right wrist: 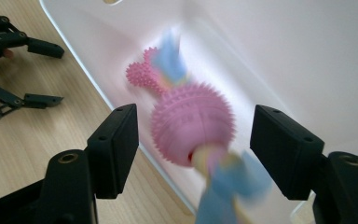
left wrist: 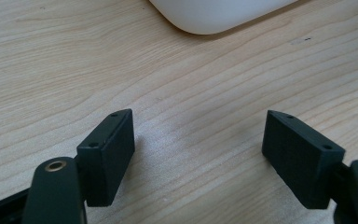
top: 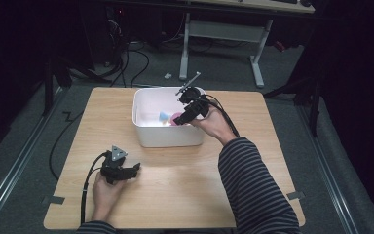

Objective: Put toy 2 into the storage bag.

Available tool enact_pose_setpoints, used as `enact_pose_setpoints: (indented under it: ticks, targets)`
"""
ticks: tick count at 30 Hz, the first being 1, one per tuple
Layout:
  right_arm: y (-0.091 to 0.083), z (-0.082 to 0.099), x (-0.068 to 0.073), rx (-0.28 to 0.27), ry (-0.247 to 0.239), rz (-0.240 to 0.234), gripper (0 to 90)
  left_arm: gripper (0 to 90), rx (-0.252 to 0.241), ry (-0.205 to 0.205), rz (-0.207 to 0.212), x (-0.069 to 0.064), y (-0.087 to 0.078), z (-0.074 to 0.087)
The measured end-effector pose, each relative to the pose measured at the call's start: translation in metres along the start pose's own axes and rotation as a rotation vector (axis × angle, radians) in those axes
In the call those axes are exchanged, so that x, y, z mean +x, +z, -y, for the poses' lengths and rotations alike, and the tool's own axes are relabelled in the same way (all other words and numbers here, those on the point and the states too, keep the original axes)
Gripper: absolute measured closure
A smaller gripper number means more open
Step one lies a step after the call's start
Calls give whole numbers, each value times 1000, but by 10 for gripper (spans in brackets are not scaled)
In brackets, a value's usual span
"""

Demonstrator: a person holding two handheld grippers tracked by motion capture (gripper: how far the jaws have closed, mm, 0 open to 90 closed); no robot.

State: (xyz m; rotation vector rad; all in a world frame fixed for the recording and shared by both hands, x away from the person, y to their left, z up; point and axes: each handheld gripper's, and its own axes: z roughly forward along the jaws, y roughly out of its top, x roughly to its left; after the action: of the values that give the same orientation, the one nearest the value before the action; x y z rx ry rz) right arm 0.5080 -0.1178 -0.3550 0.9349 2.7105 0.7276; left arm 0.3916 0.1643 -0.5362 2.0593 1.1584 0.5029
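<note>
The toy point(right wrist: 193, 128) hung blurred between the right gripper's point(right wrist: 193, 149) spread jaws over the bin point(top: 168, 136), apparently just released; at seven o'clock the left gripper point(left wrist: 198, 156) rested spread and empty.

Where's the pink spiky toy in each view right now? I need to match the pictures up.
High view: pink spiky toy sits inside the white bin, right of centre, just under the right gripper.
Left gripper view: not in it; the bin's rounded corner is at top centre.
Right gripper view: toy at centre, blurred, between the open jaws with gaps on both sides, over the bin.
Shared landmark: the white bin.
</note>
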Motion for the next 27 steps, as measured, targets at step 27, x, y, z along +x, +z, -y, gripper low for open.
enact_pose_setpoints:
  ticks: [27]
  targets:
    - [-71,78,-10,-216,89,123,362,255,-1,-3,0,0,0,0]
